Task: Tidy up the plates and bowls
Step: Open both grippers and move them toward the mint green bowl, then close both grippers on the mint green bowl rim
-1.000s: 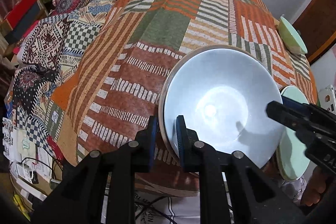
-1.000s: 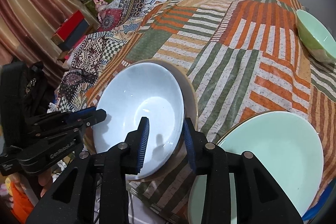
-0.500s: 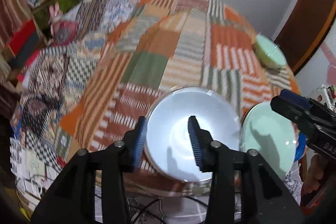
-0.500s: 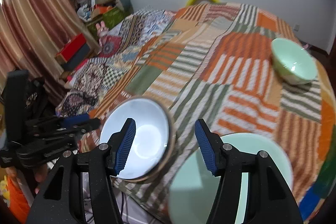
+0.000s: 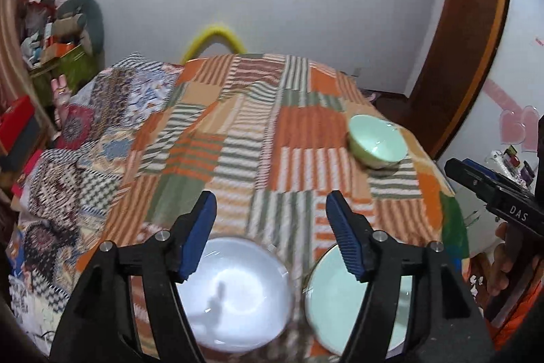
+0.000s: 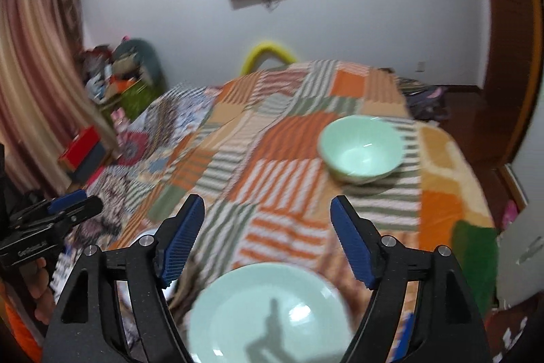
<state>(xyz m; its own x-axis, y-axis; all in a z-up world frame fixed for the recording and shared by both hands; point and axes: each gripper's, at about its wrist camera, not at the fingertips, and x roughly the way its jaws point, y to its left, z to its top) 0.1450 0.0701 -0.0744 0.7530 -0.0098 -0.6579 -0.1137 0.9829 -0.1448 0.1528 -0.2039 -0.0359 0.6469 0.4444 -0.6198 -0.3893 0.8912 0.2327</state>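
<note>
Bowl (image 6: 361, 149) sits ahead of right gripper (image 6: 268, 227); both grippers, jaws just opened, hold nothing; approach its rim squarely.

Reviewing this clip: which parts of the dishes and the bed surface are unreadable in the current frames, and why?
- White bowl: the left wrist view blurs its near rim, and the left tool covers its left edge. Whether a plate lies under it cannot be told.
- Green plate: the right wrist view's bottom edge cuts off its near side.
- Green bowl: motion blur hides surface detail.
- Patchwork cover: smeared in both views.
</note>
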